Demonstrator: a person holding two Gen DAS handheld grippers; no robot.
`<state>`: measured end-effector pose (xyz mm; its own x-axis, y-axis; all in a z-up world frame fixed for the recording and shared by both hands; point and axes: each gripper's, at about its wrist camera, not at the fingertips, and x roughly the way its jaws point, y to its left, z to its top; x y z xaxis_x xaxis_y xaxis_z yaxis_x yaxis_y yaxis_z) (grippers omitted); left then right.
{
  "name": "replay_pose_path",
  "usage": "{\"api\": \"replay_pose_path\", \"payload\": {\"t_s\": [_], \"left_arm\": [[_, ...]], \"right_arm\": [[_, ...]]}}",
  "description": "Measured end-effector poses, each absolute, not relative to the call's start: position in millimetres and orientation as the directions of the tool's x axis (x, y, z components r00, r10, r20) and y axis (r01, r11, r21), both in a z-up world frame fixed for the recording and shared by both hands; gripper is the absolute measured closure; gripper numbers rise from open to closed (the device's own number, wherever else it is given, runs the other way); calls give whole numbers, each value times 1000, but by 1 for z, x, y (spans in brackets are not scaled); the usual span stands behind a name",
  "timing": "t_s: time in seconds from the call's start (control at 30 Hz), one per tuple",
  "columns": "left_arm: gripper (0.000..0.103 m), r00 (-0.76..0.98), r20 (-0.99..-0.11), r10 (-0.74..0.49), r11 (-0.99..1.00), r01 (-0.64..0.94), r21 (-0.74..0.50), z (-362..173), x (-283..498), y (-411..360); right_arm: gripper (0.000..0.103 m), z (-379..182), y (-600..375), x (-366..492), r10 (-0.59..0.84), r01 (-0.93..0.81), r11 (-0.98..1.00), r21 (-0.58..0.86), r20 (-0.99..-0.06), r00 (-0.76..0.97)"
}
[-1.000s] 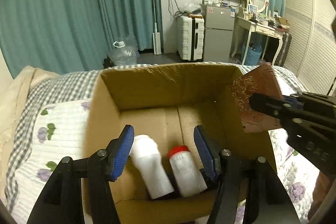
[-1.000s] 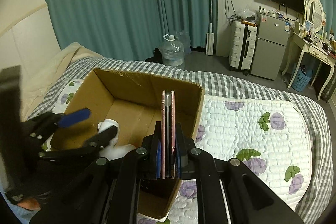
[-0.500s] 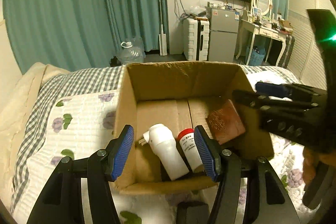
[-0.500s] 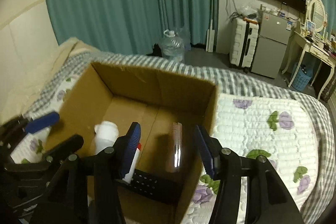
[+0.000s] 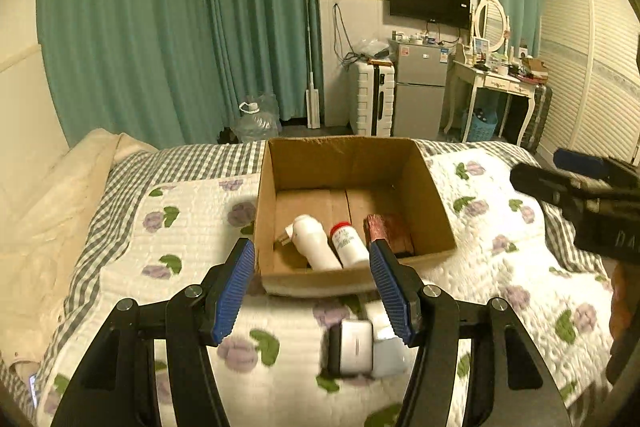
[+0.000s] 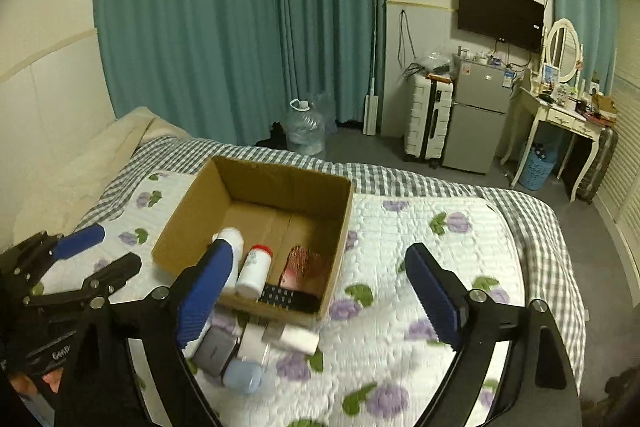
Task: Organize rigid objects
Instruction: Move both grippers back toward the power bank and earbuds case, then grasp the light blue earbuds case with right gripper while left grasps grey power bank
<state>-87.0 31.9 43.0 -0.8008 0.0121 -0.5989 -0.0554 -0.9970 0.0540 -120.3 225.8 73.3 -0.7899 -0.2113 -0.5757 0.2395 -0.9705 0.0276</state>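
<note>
Left wrist view, from left to right: your left hand-held gripper [image 5: 312, 293] hangs spread wide and empty above the bed [image 5: 188, 211]. Ahead sits the cardboard box [image 5: 352, 163], already holding a white bottle [image 5: 314, 241], a red-capped bottle [image 5: 348, 243], a reddish patterned case [image 5: 390, 231] and, seen from the right wrist, a dark remote [image 6: 290, 298]. Just in front of the box, several small items [image 5: 366, 347] lie on the quilt, blurred; those are what's left. Your right hand-held gripper [image 6: 320, 297] is also spread apart, holding nothing.
</note>
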Motion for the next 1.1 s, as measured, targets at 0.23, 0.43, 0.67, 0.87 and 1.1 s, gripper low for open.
{"api": "replay_pose_path", "payload": {"t_s": [0.23,0.43,0.67,0.87,1.1], "left_arm": [[40,-777,-630,-1,-1000,-11,16,4,-61,17],[40,-702,-711,-33,-999,42,5,-50,-68,-1],[40,-670,-740,-65,-996,84,11,-74,-79,-17],[40,-641,-765,-58,-996,87,3,-84,-84,-20],[40,-635,-770,-61,-997,81,12,-85,-83,-18]], "right_arm": [[12,29,209,-86,-198,248,-969,5,-616,-762],[12,-34,187,-86,-203,284,-959,-5,-686,-698],[16,-106,156,-103,-179,348,-937,-39,-803,-569],[22,-133,136,-110,-166,412,-909,-67,-847,-505],[46,-149,123,-112,-146,443,-891,-100,-860,-489]]}}
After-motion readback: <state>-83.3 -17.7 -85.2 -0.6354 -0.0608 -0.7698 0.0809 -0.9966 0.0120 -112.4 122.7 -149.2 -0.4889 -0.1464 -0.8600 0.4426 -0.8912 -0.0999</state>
